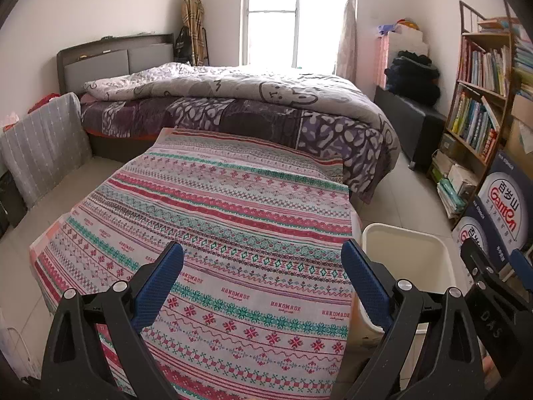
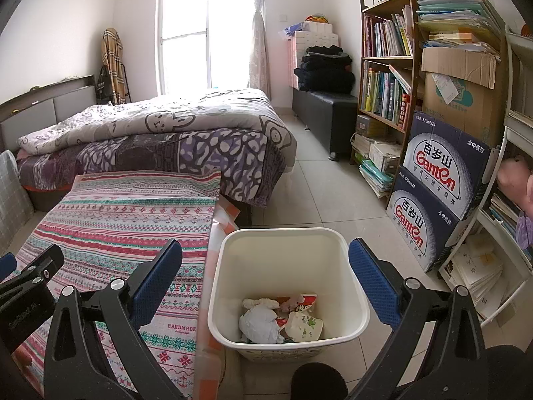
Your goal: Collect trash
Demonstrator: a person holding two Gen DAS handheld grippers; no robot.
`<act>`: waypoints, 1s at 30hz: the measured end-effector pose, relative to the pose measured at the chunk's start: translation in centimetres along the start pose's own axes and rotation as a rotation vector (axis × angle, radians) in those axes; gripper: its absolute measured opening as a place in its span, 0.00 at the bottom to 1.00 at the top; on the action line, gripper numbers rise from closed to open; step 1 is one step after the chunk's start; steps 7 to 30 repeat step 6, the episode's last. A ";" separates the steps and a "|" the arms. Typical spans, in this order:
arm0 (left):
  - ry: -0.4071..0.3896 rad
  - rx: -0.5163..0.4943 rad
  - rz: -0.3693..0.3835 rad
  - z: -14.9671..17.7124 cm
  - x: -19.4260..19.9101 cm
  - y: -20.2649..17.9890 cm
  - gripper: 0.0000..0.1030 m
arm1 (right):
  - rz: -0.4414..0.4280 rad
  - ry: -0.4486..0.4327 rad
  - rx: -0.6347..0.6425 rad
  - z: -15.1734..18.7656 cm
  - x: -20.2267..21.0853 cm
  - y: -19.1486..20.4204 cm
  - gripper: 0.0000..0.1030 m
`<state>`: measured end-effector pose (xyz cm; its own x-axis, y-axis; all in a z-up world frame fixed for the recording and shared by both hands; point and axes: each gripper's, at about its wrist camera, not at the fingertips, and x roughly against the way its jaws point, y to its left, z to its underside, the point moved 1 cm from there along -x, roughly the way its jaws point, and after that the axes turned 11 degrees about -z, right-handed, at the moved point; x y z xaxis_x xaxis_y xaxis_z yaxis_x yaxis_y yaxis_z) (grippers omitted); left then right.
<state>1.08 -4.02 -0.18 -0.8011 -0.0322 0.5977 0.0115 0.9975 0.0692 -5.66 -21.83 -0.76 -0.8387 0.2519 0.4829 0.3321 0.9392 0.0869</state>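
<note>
Basically the bed (image 2: 160, 140) and bookshelf (image 2: 386, 76) fill the back of the room, no part in the task. Nearer, the counter (image 1: 233, 206) under its patterned cloth shows no trash on it in either view, so collection looks about done, judging by that.

Next down, the white bin (image 2: 233, 300) stands on the floor just beside the counter's right edge, upright. Trash (image 2: 279, 320) sits in its bottom: crumpled white paper and a couple of printed wrappers, well below the rim.

Left gripper (image 1: 263, 260) hovers over the counter, fingers (image 1: 160, 286) wide apart, nothing between them. Right gripper (image 2: 266, 266) hangs over the bin mouth, also spread wide and empty.

Risks from here:
- The bin looks light and nearly empty; a right finger clipping the rim on the way out could tip or slide it, spilling the wrappers onto the floor.
- The cloth overhangs near the bin; a left finger dragging it could pull it askew or onto the bin.
- Stray bits may hide behind the gripper bodies or under the counter edge; can't tell from these views, so calling the task finished could miss an item.
- The two grippers sit close together; a sideways swing could knock one into the other.
</note>
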 end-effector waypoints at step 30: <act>0.017 0.010 -0.008 0.0 -0.3 0.0 0.92 | 0.000 0.001 -0.001 0.1 0.0 -0.1 0.93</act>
